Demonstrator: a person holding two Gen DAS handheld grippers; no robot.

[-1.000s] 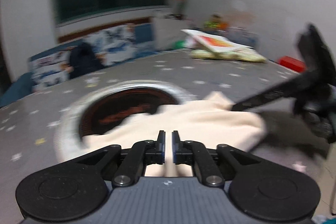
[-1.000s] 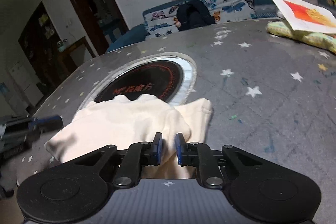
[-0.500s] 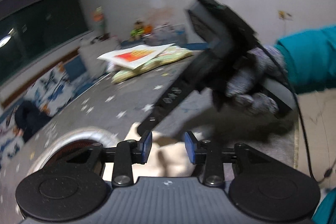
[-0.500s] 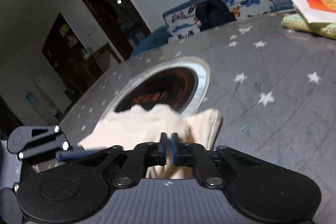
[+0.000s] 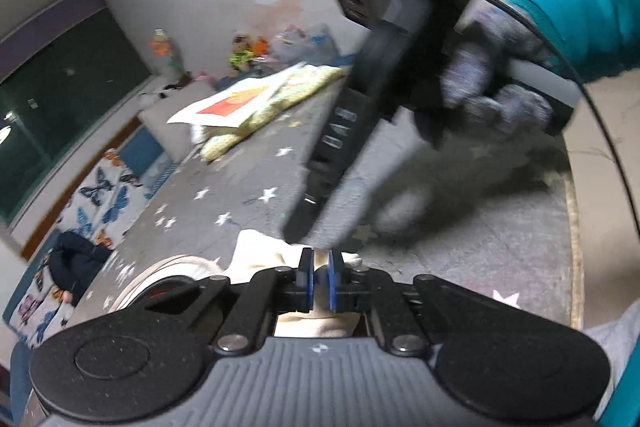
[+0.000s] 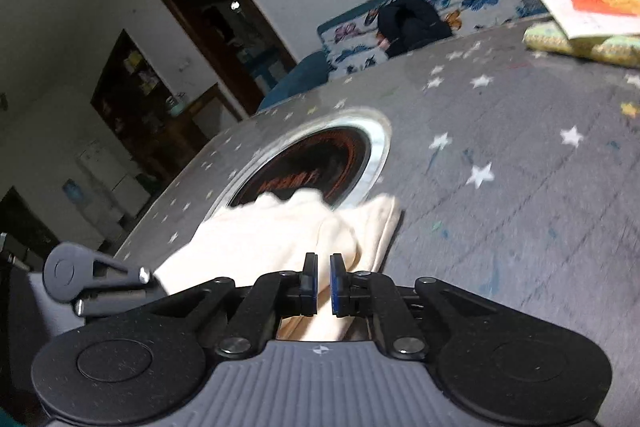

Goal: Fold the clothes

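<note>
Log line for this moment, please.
step: fold in progress | left gripper: shut on cream garment | right gripper: shut on cream garment | surface: star-print table

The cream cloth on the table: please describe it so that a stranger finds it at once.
Start at the grey star-printed table cover and find the round dark cooktop with its silver ring. The cream cloth lies crumpled over the ring's near edge. It is the only plain, pale fabric; the yellow-green cushion far behind is patterned.
</note>
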